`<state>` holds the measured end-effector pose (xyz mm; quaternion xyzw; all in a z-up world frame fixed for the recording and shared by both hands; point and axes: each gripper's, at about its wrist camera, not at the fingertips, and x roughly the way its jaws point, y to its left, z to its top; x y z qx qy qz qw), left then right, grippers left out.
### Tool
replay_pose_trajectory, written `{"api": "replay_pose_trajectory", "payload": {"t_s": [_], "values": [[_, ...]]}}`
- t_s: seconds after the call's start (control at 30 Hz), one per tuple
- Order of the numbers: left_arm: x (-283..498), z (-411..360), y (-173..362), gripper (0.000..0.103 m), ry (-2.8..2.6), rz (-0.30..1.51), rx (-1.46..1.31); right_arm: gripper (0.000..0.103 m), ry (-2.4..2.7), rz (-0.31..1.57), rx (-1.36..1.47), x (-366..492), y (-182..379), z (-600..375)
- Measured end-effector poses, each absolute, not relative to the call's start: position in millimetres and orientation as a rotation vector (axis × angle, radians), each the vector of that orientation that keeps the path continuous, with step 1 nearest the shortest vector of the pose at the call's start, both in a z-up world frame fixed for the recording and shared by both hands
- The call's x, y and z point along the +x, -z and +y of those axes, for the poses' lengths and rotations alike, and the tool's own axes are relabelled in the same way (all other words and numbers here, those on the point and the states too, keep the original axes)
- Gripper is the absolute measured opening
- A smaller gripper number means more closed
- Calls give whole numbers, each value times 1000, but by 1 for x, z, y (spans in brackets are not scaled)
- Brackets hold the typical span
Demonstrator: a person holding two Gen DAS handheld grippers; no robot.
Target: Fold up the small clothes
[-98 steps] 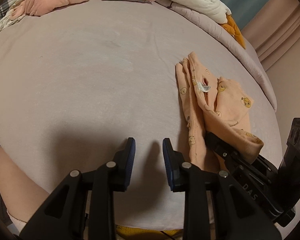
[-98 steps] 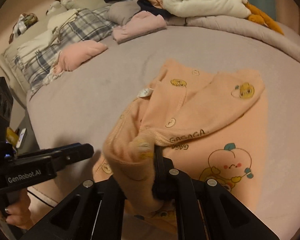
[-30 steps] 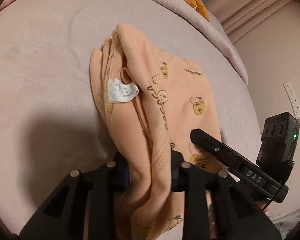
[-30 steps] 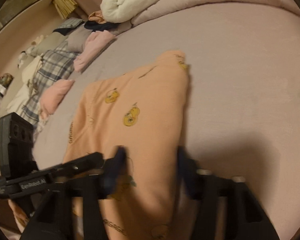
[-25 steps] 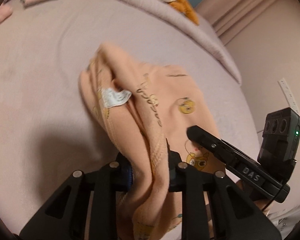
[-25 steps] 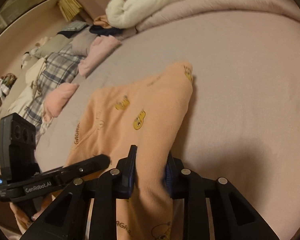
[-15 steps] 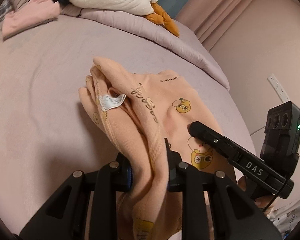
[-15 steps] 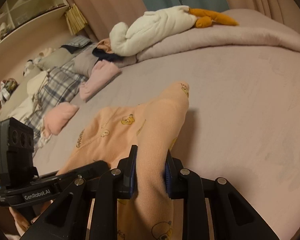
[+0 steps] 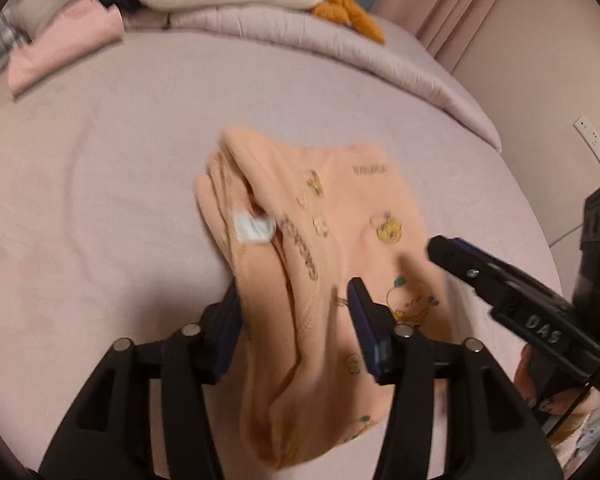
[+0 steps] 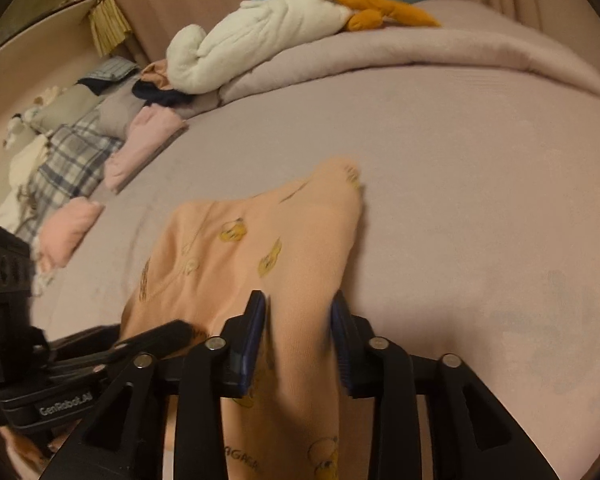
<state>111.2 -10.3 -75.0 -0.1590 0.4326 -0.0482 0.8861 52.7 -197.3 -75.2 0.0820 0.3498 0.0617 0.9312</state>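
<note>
A small peach garment [image 9: 332, 240] with yellow cartoon prints and a white label lies folded over on the mauve bed; it also shows in the right wrist view [image 10: 260, 256]. My left gripper [image 9: 296, 312] is open, its jaws spread on either side of the garment's near left edge. My right gripper [image 10: 298, 320] is open, its jaws straddling the near right edge. The right gripper also shows at the right of the left wrist view [image 9: 500, 280], and the left gripper at the lower left of the right wrist view [image 10: 100, 352].
A white and orange plush toy [image 10: 276, 32] lies on the rolled duvet [image 10: 440, 56] at the back. Folded pink clothes [image 10: 144, 144], another pink piece [image 10: 66, 232] and a plaid pillow [image 10: 68, 160] lie at the left. A wall socket strip [image 9: 594, 146] is at the right.
Both grippers were shut on the garment's near edges half a second ago; both have now opened and let it go. The garment has dropped flatter onto the bed.
</note>
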Motion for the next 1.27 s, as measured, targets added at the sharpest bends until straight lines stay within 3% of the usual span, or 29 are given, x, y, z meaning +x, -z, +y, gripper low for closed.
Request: {"api": "replay_pose_trajectory", "payload": {"t_s": [0.03, 0.1, 0.2, 0.33, 1.27], "values": [[106, -8, 67, 75, 91, 868, -325, 53, -117, 690, 164, 45, 69, -199], [95, -2, 51, 92, 68, 810, -311, 70, -96, 652, 165, 33, 55, -203], [77, 7, 26, 102, 40, 723, -311, 78, -52, 590, 158, 9, 32, -205], [56, 11, 5, 102, 11, 667, -301, 88, -51, 509, 161, -21, 12, -205], [9, -11, 16, 102, 35, 693, -291, 88, 6, 484, 118, -61, 24, -180]]}}
